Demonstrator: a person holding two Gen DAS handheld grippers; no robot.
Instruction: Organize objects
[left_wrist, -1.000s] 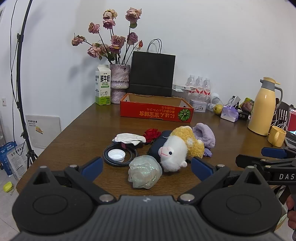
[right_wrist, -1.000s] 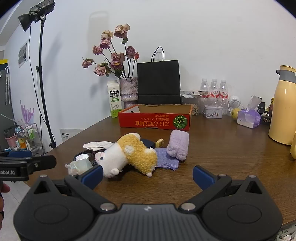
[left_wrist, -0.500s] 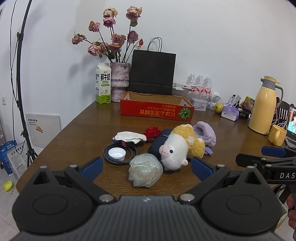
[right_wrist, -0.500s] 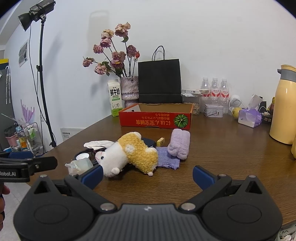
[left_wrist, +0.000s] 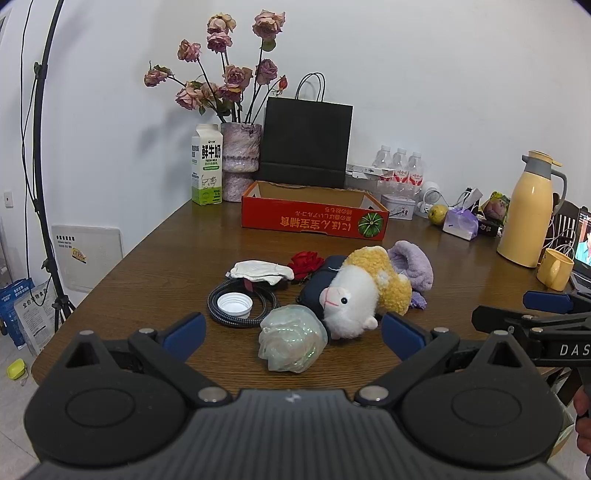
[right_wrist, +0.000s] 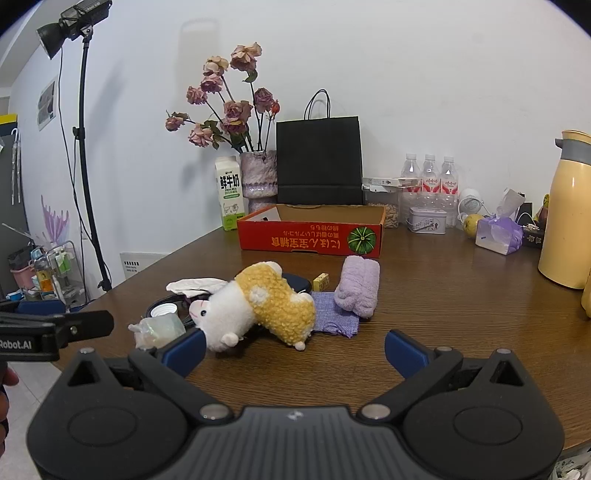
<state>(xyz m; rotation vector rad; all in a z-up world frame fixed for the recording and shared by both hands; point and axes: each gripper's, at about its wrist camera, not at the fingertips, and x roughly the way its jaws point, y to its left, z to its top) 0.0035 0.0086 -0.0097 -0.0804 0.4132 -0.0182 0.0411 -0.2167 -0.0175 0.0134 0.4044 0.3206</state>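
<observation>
Nothing looks sorted yet. The clutter lies bunched in the middle of the tabletop (left_wrist: 155, 258), and the red cardboard box (left_wrist: 314, 218) that stands beyond it, toward the far wall, appears nearly empty: only a pale card shows inside its left end in the right wrist view. That the box is where things belong is a guess from the task.

The left gripper (left_wrist: 293, 330) hovers at the near edge with its fingers spread wide and nothing between them. The right gripper (right_wrist: 295, 350) is likewise held low at the near edge, fingers spread and empty. Each gripper shows at the edge of the other's view, so the two sit side by side, and neither touches any object.

Nearest to the left gripper lies a crumpled clear plastic wad (left_wrist: 293, 343). Just behind it and to the right, touching it, is a plush sheep (left_wrist: 364, 293) on its side, its head toward the near edge. The sheep rests partly on a dark pouch (left_wrist: 325, 273). To the left is a coiled cable (left_wrist: 242, 306) with a white bottle cap (left_wrist: 234, 303) inside its ring, and a white cloth (left_wrist: 260, 271) drapes over the coil's far side. A red fabric rose (left_wrist: 306, 263) lies beside the cloth. To the right of the sheep are a rolled purple towel (right_wrist: 358, 286), a flat purple cloth (right_wrist: 334, 317) under its near end, and a small yellow block (right_wrist: 320, 281).

All of these pieces remain to be moved. The plastic wad or the sheep seems the handiest first pick, being closest to both grippers.
</observation>
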